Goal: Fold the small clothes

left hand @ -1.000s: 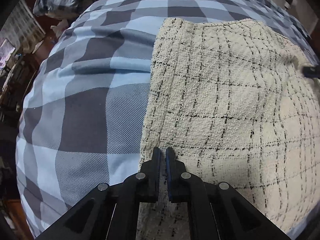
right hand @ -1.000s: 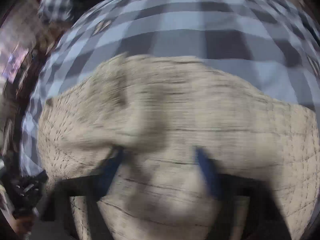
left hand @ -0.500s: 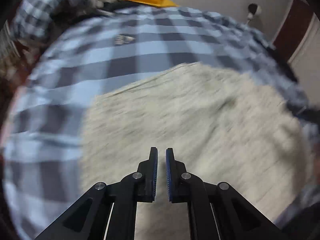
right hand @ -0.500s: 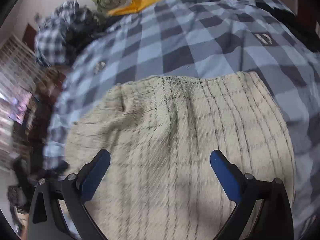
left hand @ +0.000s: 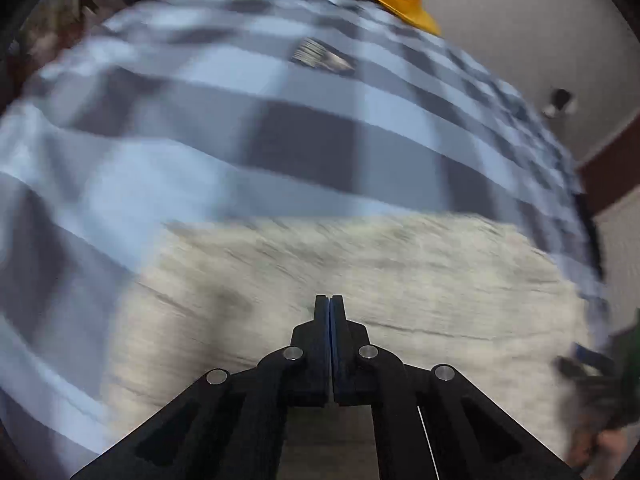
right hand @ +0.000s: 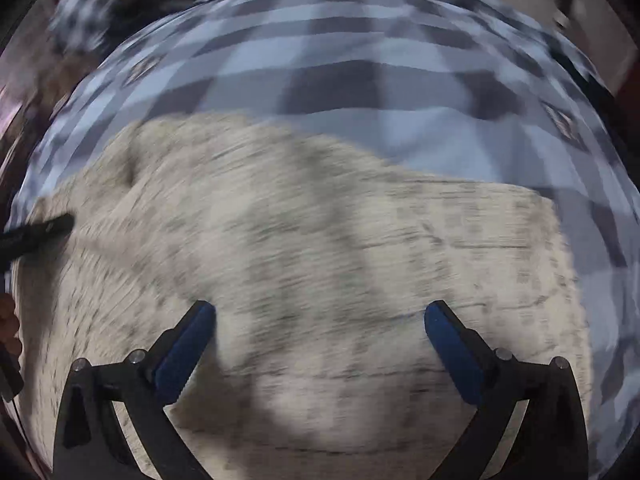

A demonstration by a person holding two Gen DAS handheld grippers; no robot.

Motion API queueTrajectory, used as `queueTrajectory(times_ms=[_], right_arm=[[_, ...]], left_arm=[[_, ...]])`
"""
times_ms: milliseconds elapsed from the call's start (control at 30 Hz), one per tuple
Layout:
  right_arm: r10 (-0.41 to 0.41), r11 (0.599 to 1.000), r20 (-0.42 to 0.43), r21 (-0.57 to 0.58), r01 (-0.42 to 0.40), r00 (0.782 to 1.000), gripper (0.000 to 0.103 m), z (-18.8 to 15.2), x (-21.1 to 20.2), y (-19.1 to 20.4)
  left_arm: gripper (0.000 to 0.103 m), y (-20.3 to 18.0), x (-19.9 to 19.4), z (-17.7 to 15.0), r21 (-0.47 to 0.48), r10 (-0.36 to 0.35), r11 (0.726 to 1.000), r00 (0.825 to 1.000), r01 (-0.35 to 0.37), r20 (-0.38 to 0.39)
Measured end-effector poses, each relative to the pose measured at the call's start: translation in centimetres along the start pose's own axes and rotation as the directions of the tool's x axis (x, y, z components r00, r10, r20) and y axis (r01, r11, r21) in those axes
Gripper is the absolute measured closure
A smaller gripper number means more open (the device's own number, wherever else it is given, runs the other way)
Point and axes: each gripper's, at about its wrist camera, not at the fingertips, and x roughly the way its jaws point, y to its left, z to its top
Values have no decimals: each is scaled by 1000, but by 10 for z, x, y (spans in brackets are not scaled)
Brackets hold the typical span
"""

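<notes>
Cream checked garment lies spread on the bed's blue-and-grey plaid cover, both views blurred.
The garment fills the near part of each view, with plaid cover showing beyond it and to its sides. The left tool hangs above the cloth with its fingers pressed together and nothing between them. The right tool has just been opening; its blue pads stand wide apart over the fabric, gripping nothing. A yellow item lies past the bed's far edge.
</notes>
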Motion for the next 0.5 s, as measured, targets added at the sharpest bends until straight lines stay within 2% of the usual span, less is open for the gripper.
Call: queueTrajectory(times_ms=[33, 67, 100, 133, 167, 233, 267, 333, 367, 400, 433, 467, 500], right_arm=[[-2, 1000, -9, 20, 2, 1000, 1, 0, -1, -5], [-15, 1000, -5, 25, 15, 1000, 1, -1, -3, -6], [-52, 998, 3, 18, 52, 999, 1, -1, -8, -4], [-86, 996, 3, 14, 86, 996, 1, 0, -12, -3], [-135, 991, 3, 12, 135, 991, 1, 1, -18, -2], [-249, 968, 32, 9, 249, 968, 1, 5, -37, 1], [-297, 955, 65, 11, 297, 953, 1, 5, -52, 0], [-308, 951, 106, 36, 306, 945, 1, 5, -74, -3], [-271, 962, 108, 56, 267, 957, 1, 3, -83, -3], [-191, 980, 106, 73, 184, 976, 1, 0, -91, -2], [-73, 994, 104, 85, 64, 992, 1, -4, -97, 1], [24, 995, 99, 91, -33, 995, 1, -8, -96, 3], [139, 984, 82, 100, -146, 987, 1, -13, -94, 9]], left_arm=[[99, 7, -2, 2, 16, 105, 994, 994, -105, 22], [99, 15, -5, 3, 25, 167, 985, 985, -168, 36], [99, 24, -7, 4, 30, 182, 983, 983, -183, 37], [99, 29, -10, 4, 37, 152, 987, 988, -153, 30], [99, 28, -14, 3, 64, 153, 986, 988, -155, 24], [99, 23, -26, 3, 103, 171, 979, 985, -174, 35], [99, 21, -37, 4, 99, 173, 979, 983, -178, 58], [99, 12, -69, 6, 64, 155, 984, 976, -166, 151], [99, 8, -82, 7, 58, 117, 990, 976, -129, 182], [99, 1, -94, 6, 64, 58, 995, 979, -72, 196], [99, -9, -102, 0, 86, -8, 996, 984, -7, 179], [99, -17, -105, -6, 108, -54, 993, 986, 38, 155], [99, -31, -102, -19, 155, -108, 983, 991, 95, 82]])
